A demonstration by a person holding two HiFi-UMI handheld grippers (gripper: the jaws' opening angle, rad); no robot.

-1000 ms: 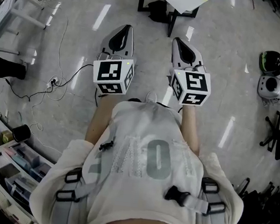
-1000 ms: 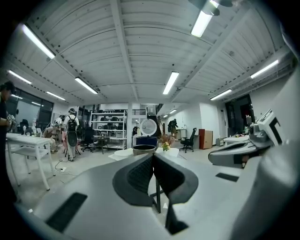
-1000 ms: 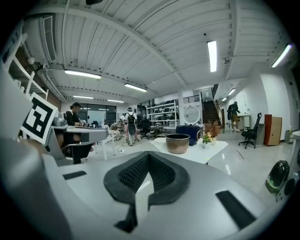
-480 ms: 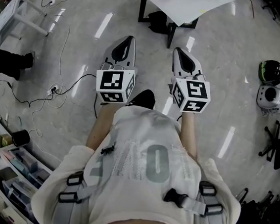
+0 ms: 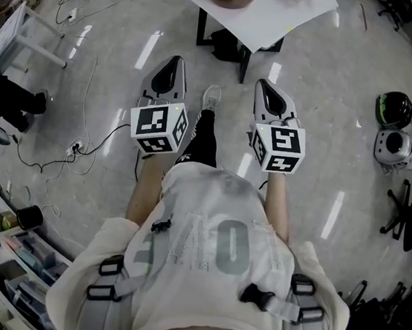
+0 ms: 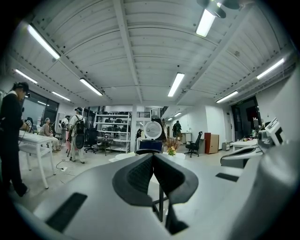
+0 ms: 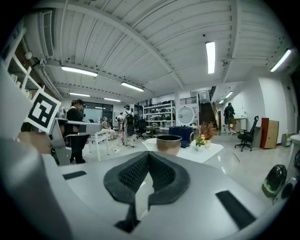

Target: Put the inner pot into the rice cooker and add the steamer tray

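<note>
A small bunch of flowers [image 7: 203, 135] stands near the right corner of the white tabletop [image 5: 279, 22]. On the glossy floor [image 5: 333, 71], a black helmet [image 5: 397, 110] and a rounded white object [image 5: 396, 146] sit just beside each other at the right. At the left, cables [image 5: 77, 143] trail near a white frame table [image 5: 30, 28].

Legible only on the white fabric sweatshirt [image 5: 213, 198]: one large grey "O", flanked by fainter letters, possibly an "A" at its left; nothing else readable.
</note>
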